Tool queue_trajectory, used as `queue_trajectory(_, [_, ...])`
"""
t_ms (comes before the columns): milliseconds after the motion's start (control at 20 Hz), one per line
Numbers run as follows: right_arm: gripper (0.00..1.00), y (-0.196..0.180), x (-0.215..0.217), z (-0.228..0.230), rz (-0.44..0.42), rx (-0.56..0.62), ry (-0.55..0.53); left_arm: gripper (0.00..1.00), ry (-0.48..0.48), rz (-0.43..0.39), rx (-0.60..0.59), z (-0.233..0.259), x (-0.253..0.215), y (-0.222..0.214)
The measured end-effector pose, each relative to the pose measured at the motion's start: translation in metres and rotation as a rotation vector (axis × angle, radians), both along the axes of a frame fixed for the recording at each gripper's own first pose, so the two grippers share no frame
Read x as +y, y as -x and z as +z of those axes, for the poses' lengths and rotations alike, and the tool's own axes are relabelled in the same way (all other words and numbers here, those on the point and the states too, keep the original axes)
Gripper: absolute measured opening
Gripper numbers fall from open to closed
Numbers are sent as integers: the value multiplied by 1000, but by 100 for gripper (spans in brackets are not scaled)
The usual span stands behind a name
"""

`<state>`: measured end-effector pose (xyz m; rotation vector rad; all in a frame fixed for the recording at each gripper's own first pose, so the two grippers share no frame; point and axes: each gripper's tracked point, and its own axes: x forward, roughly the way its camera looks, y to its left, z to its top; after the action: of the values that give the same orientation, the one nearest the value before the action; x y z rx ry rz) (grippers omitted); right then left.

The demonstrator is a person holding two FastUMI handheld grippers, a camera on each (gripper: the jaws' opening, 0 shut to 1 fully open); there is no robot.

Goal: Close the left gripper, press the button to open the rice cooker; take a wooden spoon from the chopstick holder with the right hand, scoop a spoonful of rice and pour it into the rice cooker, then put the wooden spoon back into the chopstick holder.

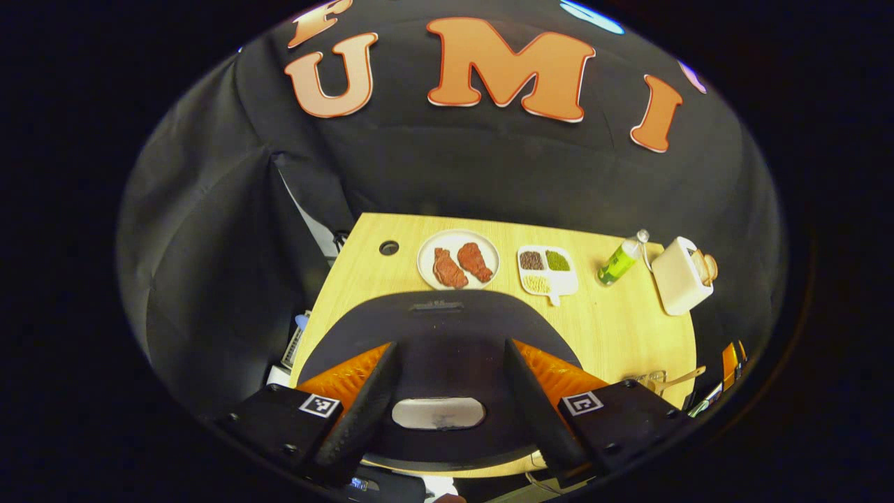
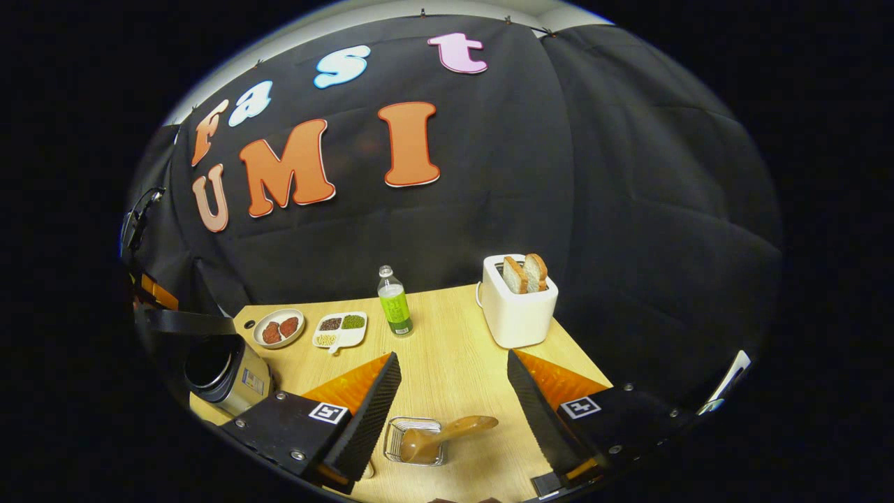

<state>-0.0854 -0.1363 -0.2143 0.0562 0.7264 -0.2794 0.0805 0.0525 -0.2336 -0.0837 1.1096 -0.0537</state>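
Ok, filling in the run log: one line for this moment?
left tool open, facing cooker button | right tool open, facing spoon in holder | nothing held

Staged kitchen booth: toaster (image 2: pixel 517 302), wooden table (image 2: pixel 454 363).

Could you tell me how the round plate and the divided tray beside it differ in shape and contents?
The round plate is circular with one undivided surface; the divided tray is roughly rectangular, split into compartments, with a short tab handle. The plate holds two reddish-brown pieces that look like meat; the tray holds small dark, green and pale heaps, one per compartment. Both are white and lie flat, side by side, on the wooden table.
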Motion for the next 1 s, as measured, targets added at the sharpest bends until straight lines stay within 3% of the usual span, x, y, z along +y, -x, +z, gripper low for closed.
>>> queue_trajectory(150, [95, -4, 8, -2, 35, 2, 6, 100, -2, -4, 115, -27, -3, 28])
queue_trajectory(200, [95, -6, 11, -2, 45, 3, 9, 96, -5, -4, 146, -39, -5, 35])
queue_trajectory(450, [95, -12, 23, -3, 86, 5, 14, 96, -8, 37, 273, -73, -9, 61])
queue_trajectory(850, [95, -29, 46, 6, 133, -24, 10, 99, -17, 33, 224, -75, -11, 57])
queue_trajectory(1000, [95, -42, 58, 19, 172, -68, 17, 99, -33, 36, 68, -72, -13, 50])
